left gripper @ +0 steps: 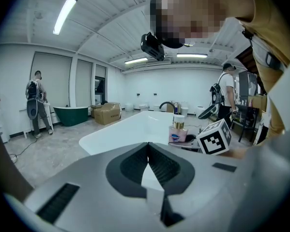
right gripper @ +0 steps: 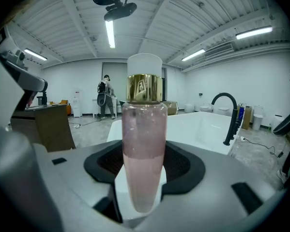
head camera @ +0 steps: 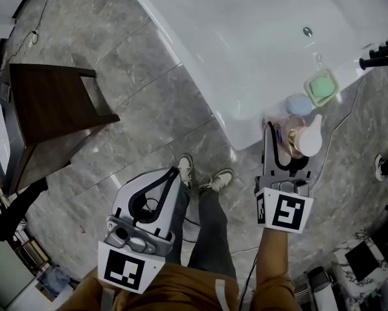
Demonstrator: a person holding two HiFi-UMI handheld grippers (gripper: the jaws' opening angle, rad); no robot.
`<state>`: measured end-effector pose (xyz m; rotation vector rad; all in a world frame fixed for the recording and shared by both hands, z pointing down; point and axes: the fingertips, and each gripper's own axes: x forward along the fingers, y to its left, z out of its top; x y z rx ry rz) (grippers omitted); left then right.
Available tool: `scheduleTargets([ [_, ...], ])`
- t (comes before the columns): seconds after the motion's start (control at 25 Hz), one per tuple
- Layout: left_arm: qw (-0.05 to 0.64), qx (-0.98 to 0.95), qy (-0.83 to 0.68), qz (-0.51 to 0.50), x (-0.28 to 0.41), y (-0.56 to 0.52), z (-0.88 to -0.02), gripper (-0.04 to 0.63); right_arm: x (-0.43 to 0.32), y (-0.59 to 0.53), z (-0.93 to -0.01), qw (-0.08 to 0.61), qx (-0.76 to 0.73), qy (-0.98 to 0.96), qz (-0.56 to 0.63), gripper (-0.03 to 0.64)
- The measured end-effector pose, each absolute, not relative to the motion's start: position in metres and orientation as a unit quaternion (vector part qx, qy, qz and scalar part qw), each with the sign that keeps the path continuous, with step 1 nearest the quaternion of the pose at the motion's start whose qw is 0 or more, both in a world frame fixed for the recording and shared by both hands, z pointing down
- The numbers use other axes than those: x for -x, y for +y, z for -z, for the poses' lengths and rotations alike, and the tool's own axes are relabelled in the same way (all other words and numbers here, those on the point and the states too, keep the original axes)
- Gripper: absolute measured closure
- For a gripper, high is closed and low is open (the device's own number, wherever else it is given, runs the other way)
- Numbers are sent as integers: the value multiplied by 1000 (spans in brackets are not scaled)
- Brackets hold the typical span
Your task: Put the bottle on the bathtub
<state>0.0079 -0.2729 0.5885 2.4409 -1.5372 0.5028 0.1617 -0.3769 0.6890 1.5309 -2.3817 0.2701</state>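
Note:
A pink bottle (head camera: 300, 138) with a gold collar and white cap is held upright in my right gripper (head camera: 284, 146), which is shut on its lower body. It hangs at the near right corner of the white bathtub (head camera: 200, 76). In the right gripper view the bottle (right gripper: 144, 144) fills the middle, between the jaws of the right gripper (right gripper: 142, 180). My left gripper (head camera: 171, 175) is low at the left, over the floor, shut and holding nothing. The left gripper view shows the left gripper (left gripper: 148, 159) with its jaws together, and the bottle (left gripper: 177, 132) far off beside the bathtub (left gripper: 130, 129).
A green soap dish (head camera: 321, 87) and a blue object (head camera: 298, 103) sit on the tub's rim close to the bottle. A black faucet (head camera: 381, 54) stands at the right. A dark wooden table (head camera: 51, 109) is on the left. My shoes (head camera: 203, 173) stand on grey tiles.

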Motion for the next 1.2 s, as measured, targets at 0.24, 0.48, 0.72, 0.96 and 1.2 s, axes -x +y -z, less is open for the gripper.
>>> scheduleTargets([
  [0.24,110,-827,-523,-177,-6,-278,-596,588,-158,-379,-701,152,-529,-830,-95,385],
  [0.48,116,-825,-522,-184,-5,-280,-603,588,-153,-379,-713,154,-521,-833,-103,385],
  [0.72,120,-822,-525,-186,-1,-282,-611,588,-149,-377,-724,165,-518,-834,-94,385],
  [0.96,124,-821,-523,-190,-2,-281,-618,588,-152,-375,-733,170,-519,-833,-82,385],
  [1.2,126,-822,-522,-190,-3,-282,-620,588,-155,-372,-735,167,-525,-831,-82,382],
])
